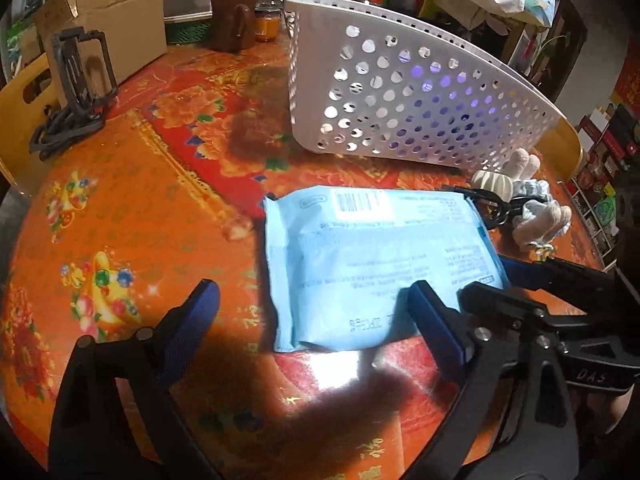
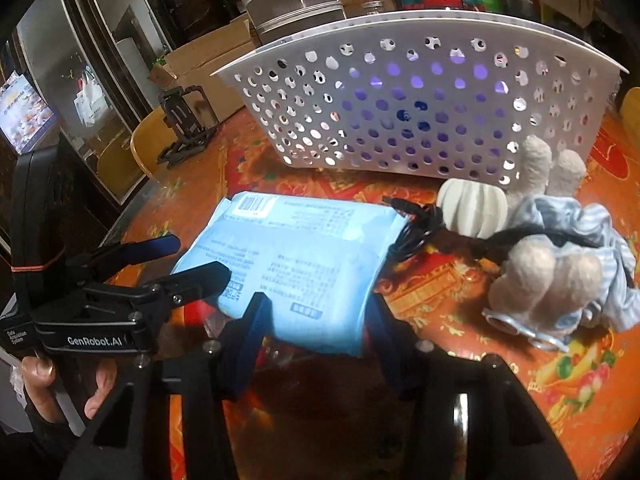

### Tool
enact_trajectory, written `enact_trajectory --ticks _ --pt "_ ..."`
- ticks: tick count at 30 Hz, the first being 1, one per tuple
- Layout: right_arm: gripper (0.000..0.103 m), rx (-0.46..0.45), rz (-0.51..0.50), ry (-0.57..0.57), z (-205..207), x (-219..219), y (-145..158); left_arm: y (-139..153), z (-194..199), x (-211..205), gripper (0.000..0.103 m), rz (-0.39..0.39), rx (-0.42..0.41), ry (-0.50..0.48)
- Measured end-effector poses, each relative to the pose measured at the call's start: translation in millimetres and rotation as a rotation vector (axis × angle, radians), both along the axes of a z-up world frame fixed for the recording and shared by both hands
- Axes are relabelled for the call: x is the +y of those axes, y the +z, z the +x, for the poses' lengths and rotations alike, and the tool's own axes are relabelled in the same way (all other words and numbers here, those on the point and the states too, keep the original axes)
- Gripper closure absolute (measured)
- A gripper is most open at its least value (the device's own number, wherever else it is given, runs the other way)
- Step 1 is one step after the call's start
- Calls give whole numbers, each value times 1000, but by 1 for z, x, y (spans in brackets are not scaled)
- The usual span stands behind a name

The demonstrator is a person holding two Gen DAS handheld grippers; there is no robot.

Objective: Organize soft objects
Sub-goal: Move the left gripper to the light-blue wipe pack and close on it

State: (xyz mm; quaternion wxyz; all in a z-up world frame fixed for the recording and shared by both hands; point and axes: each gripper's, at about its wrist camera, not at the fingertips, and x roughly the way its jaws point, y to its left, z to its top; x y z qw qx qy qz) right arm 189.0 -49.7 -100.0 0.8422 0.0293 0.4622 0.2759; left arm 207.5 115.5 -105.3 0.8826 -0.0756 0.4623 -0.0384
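Basket (image 2: 420,120) first: the big white one with round holes stands at the back of the table (image 1: 120,200), and through the holes I see something purple or blue inside, but I cannot tell what it is. So maybe one thing is already put away, maybe not.

Most of the job looks left to do. A flat blue pack (image 2: 296,256) lies on the table in front of the basket, not in it. Just to its right lies a soft toy (image 2: 560,256) in striped blue cloth, with a little white pumpkin (image 2: 472,212) near it and a black cord (image 2: 416,236) touching the pack's corner. All of these are outside the basket.

The right gripper (image 2: 316,320) has its two blue fingers on either side of the near edge of the pack. They look close on it, about to pinch or just pinching; I cannot tell if they squeeze it yet.

The left gripper (image 1: 316,316) is wide open and holds nothing. One finger lies over the pack's near edge, the other is out over the bare table.

My guess: the pack goes into the basket next, then the toy and the pumpkin.
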Motion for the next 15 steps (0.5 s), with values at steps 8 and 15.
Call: enact_trajectory --ticks 8,15 --pt "60 -19 -16 13 -1 8 0 -1 -3 -5 45 -98 -3 -36" --pt "65 -55 -45 26 -6 14 2 4 -10 -17 57 -81 -34 -33"
